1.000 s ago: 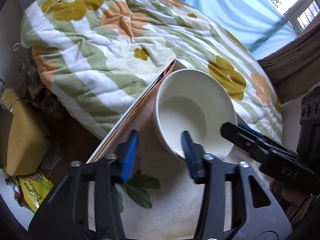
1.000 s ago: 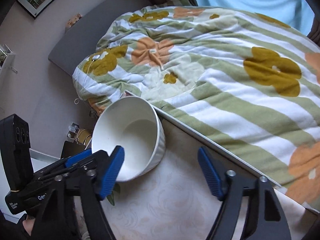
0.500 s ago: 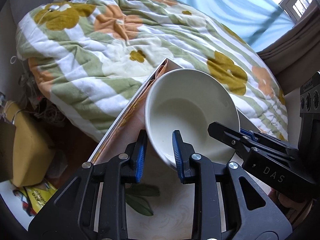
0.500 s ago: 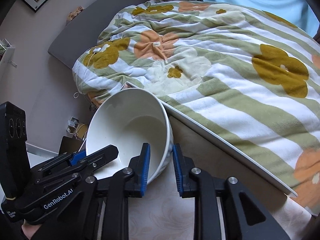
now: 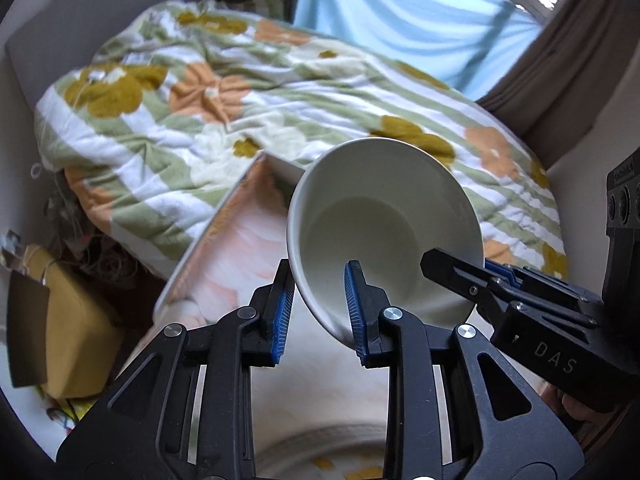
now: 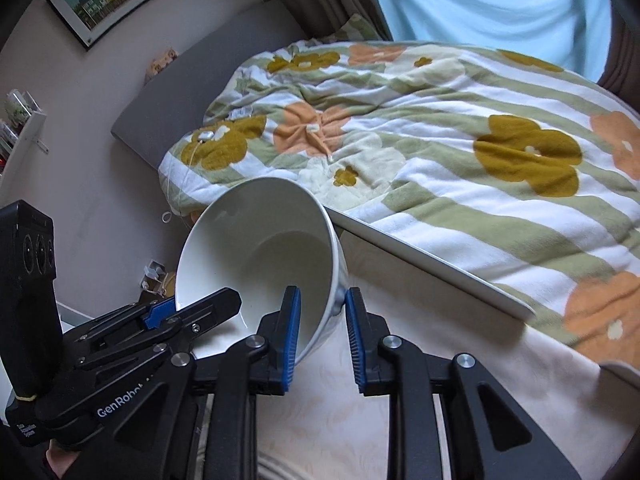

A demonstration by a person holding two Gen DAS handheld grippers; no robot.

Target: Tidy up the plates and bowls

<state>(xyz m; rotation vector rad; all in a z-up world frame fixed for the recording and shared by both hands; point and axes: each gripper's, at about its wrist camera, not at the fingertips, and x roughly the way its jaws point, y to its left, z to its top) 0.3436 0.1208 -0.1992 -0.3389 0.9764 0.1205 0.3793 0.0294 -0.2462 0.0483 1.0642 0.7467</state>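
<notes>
My left gripper (image 5: 320, 312) clamped on the bowl (image 5: 384, 224) rim, my right gripper (image 6: 320, 332) clamped opposite, bowl tilted above the worktop (image 6: 460, 320), bed (image 6: 440, 120) behind

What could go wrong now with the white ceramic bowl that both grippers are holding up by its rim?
The white ceramic bowl is tilted steeply and pinched only at its rim by the left gripper and the right gripper, so the smooth glaze could slip out. If the two pull unevenly, the rim might twist free. A drop would likely land on the patterned plate below, or near the table edge beside the bed.
</notes>
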